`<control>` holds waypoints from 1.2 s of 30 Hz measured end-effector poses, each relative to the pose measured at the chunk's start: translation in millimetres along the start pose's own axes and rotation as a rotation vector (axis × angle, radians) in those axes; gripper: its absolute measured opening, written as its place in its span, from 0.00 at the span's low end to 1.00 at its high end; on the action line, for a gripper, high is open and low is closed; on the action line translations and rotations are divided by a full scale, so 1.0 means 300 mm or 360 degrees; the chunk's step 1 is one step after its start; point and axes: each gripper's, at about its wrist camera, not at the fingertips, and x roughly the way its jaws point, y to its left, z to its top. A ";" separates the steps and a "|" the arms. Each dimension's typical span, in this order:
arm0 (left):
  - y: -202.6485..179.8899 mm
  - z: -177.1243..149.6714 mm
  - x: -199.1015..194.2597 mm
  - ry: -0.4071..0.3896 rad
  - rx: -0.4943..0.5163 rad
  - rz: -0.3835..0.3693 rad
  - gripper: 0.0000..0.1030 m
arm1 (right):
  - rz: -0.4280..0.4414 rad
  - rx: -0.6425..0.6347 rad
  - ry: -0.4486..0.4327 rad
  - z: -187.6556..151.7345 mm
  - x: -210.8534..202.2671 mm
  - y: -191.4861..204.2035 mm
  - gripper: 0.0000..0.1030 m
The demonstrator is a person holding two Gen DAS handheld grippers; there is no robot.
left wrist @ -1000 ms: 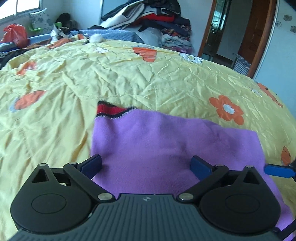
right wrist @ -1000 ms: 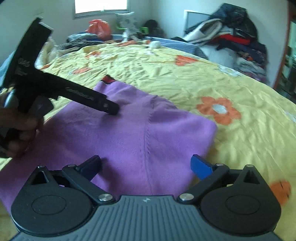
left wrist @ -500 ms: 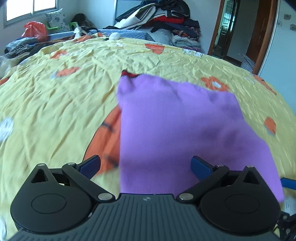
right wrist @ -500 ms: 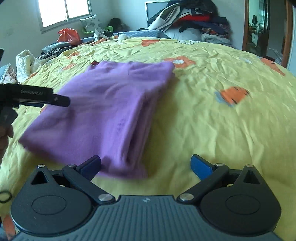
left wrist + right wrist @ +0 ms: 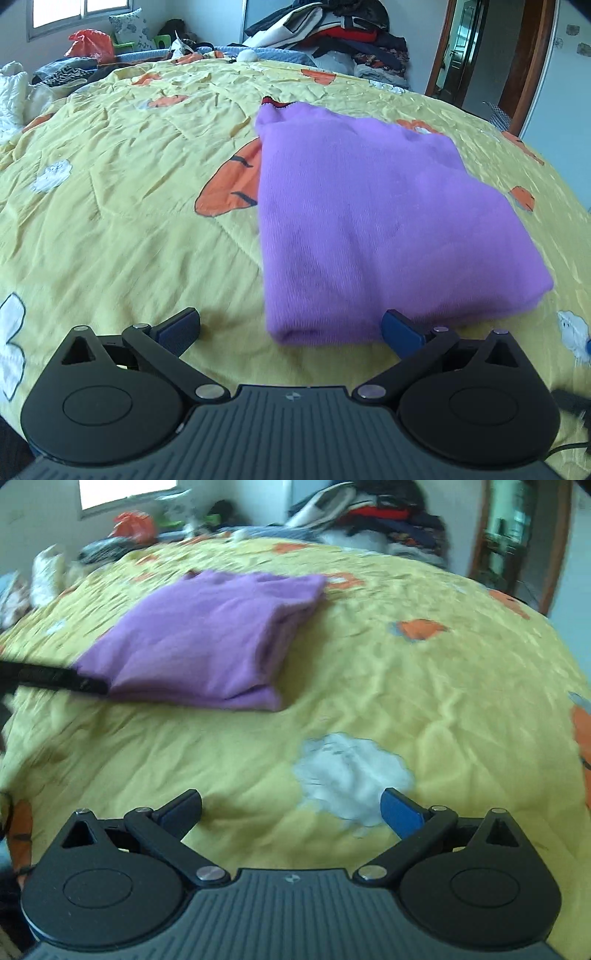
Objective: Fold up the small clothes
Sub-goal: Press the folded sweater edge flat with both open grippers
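Left hand-held gripper [image 5: 290,325]: your jaws stand wide apart, nothing between them. Its right fingertip [image 5: 397,325] sits just at the near edge of the purple garment [image 5: 369,221].
Purple garment: folded into a thick rectangle, flat on the yellow flowered bed cover [image 5: 110,221]. Red-and-black trim [image 5: 273,104] peeks out at the far left corner.
Key relation: from your left gripper the garment lies ahead and slightly right, long axis running away from you. From your right hand-held gripper [image 5: 291,805] it lies ahead and well to the left, apart from the tips. Left hand is nearer.
Right hand-held gripper: released, jaws spread, only the cover and a white cloud print [image 5: 351,771] below it.
Far side: heap of clothes [image 5: 332,33] piled beyond the bed.
Change: half a second ago the garment reached under your left jaws; now its near edge lies at the tips. Your right gripper has drawn further off. Fold looks finished, as far as I can judge.
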 end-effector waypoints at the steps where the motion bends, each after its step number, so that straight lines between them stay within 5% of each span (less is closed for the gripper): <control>1: -0.002 -0.005 -0.003 -0.0005 0.0004 0.0007 1.00 | -0.0009 0.0037 -0.0024 0.008 -0.001 -0.012 1.00; 12: -0.013 -0.011 -0.003 -0.0019 -0.0009 0.0046 1.00 | 0.0068 0.0045 -0.0038 0.137 0.149 0.110 1.00; 36: -0.046 0.004 -0.003 0.0042 -0.0175 0.0189 1.00 | -0.0064 0.0017 -0.0112 0.148 0.201 0.229 1.00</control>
